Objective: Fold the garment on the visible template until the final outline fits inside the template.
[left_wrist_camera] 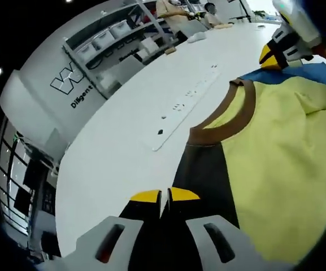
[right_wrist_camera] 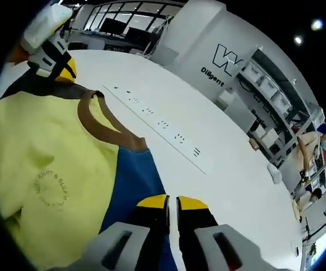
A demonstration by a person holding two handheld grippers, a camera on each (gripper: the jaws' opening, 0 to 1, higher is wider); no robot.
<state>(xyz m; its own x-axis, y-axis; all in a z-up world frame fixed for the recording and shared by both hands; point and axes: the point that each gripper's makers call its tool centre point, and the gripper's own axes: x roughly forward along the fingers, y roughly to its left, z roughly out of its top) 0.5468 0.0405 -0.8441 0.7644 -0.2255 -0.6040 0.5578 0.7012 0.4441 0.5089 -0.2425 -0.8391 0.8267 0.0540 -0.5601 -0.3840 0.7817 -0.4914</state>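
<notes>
Left gripper (left_wrist_camera: 164, 196) jaws pinched on shirt's (left_wrist_camera: 281, 169) dark shoulder | right gripper (right_wrist_camera: 171, 201) clamped on blue shoulder | both gripping likely to lift for fold, table (left_wrist_camera: 123, 147) beneath

Brightly and evenly lit from overhead, ceiling lamps (right_wrist_camera: 317, 25) glinting at two o'clock; white table (left_wrist_camera: 123, 141) glaring softly, casting faint shadows; bending strongly toward edges; far shelving (left_wrist_camera: 112, 34) softening.

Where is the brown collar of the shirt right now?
In the left gripper view the brown collar curves across the middle, between the dark shoulder and blue shoulder, beside the long white strip on the table.
</notes>
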